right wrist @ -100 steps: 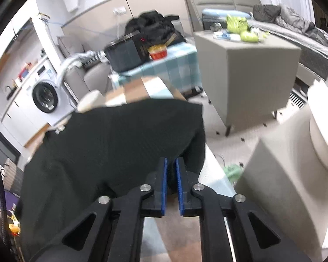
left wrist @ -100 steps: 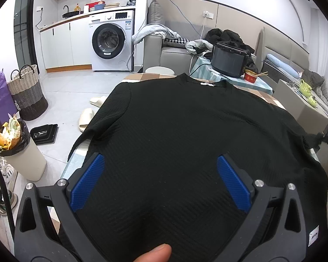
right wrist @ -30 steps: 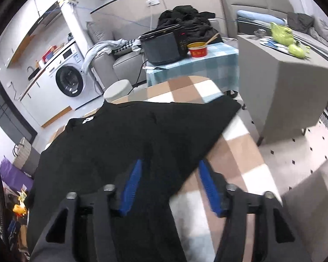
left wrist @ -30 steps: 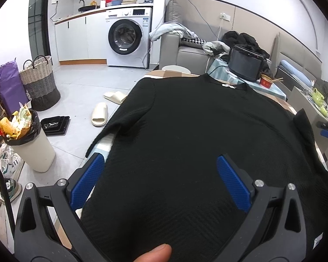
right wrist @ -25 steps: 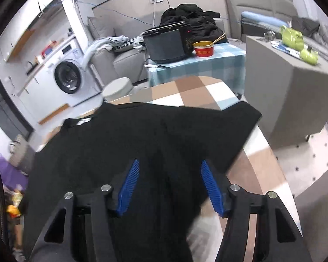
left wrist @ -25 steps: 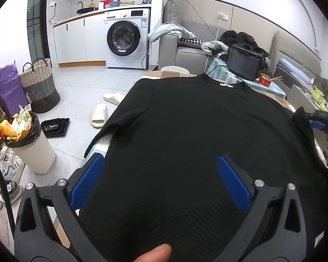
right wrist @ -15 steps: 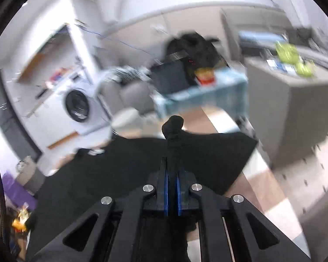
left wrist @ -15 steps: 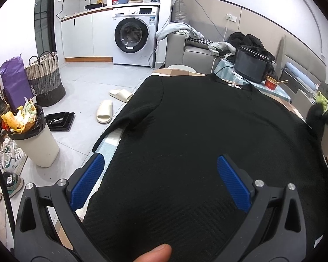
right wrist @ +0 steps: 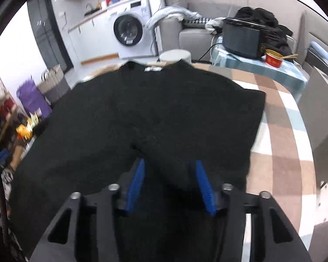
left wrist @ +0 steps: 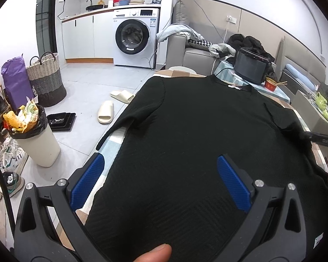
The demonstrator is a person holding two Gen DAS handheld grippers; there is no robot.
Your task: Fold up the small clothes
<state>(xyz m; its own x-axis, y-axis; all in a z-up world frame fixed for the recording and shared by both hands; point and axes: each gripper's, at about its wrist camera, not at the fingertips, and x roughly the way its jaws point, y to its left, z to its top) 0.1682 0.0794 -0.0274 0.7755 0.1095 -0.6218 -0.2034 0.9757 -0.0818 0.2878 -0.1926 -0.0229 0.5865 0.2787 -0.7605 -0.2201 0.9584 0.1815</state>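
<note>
Counter (right wrist: 280, 144) with a checked brown, white and pale blue cloth carries a black top (left wrist: 196, 135), spread flat with its neck at the far edge and a white label showing there. On my right side the sleeve is folded in across the body, leaving a straight edge; the sleeve on my left side hangs over the counter's edge. My left fingers (left wrist: 160, 183) stand wide apart just above the hem end of the top, gripping nothing. My right fingers (right wrist: 171, 187) are opening over the folded sleeve, roughly halfway apart; cloth lies under the gap between them, but the blue pads do not press it. Beyond the counter stands a washing machine (left wrist: 134, 41).
</note>
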